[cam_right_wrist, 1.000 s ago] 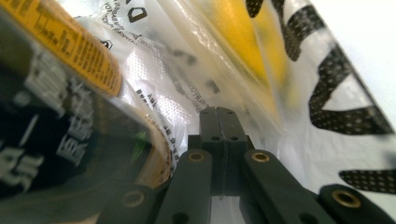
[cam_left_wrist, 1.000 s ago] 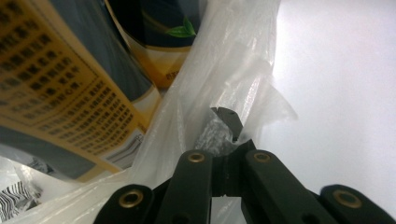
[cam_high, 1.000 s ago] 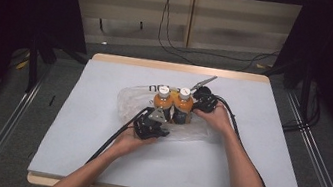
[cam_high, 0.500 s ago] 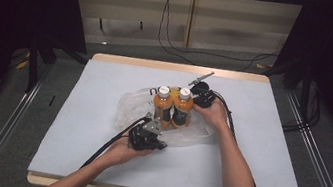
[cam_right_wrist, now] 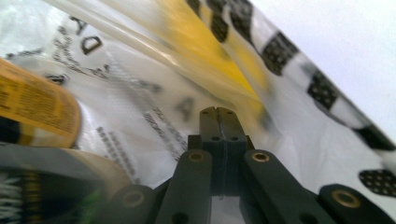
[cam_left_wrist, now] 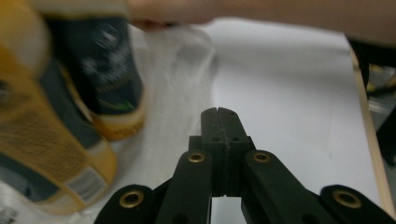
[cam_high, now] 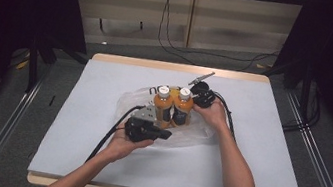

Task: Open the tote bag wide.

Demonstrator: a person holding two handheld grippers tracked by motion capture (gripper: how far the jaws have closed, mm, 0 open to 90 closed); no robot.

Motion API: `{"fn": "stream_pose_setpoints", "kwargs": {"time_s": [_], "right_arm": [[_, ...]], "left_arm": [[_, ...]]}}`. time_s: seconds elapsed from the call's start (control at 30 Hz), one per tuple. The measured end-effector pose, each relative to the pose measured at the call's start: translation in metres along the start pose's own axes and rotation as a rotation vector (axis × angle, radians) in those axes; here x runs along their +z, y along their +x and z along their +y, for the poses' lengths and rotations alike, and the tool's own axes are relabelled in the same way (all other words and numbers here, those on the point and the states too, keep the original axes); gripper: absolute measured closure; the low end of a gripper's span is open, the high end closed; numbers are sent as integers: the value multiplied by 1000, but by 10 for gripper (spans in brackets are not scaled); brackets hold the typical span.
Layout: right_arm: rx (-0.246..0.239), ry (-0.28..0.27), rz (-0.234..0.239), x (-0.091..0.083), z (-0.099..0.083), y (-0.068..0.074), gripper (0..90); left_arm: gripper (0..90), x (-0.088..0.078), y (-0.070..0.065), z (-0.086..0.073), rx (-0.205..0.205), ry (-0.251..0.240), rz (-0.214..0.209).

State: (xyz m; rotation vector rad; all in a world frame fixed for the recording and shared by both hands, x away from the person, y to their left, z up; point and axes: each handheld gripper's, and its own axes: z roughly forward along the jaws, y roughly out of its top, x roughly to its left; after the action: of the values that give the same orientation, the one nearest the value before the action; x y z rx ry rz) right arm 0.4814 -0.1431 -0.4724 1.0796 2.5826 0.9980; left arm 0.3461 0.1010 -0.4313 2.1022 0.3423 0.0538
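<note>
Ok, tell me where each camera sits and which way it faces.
High view: above the person's side, looking forward and down on the table; both forearms, left gripper, right gripper.
Left gripper view: along its shut fingers toward two bottles.
Right gripper view: along its shut fingers into the plastic bag.
Shared: bottles and bag.

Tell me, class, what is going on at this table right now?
A person works at a white-topped table with a black two-jaw gripper in each hand. Two orange drink bottles with white caps stand upright side by side on a crumpled clear plastic bag. The left gripper sits just in front of the bottles, jaws shut on nothing. The right gripper, at the bottles' right, is also shut, its tips against the bag's printed film.
</note>
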Motion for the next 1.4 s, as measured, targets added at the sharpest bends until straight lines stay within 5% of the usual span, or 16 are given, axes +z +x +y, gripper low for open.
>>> {"fn": "stream_pose_setpoints", "kwargs": {"time_s": [0.17,0.23,0.33,0.47,0.6,0.83,1.03,1.4], "right_arm": [[-10,-16,14,-7,6,3,900],[-12,-14,14,-7,7,3,900],[-17,5,41,-3,7,4,900],[-27,10,71,3,10,4,900],[-1,15,133,12,16,-4,900],[38,50,148,30,26,-9,900],[25,92,93,36,40,-4,900],[26,81,6,47,53,-5,900]], "left_arm": [[900,1,17,2,-48,19,106],[900,6,23,-1,-42,82,144],[900,17,26,-10,-50,131,142],[900,33,16,-16,6,201,165],[900,47,8,-20,52,263,123],[900,49,-4,-23,68,274,72],[900,47,-17,-24,109,287,37],[900,43,-34,-25,163,325,-24]]}}
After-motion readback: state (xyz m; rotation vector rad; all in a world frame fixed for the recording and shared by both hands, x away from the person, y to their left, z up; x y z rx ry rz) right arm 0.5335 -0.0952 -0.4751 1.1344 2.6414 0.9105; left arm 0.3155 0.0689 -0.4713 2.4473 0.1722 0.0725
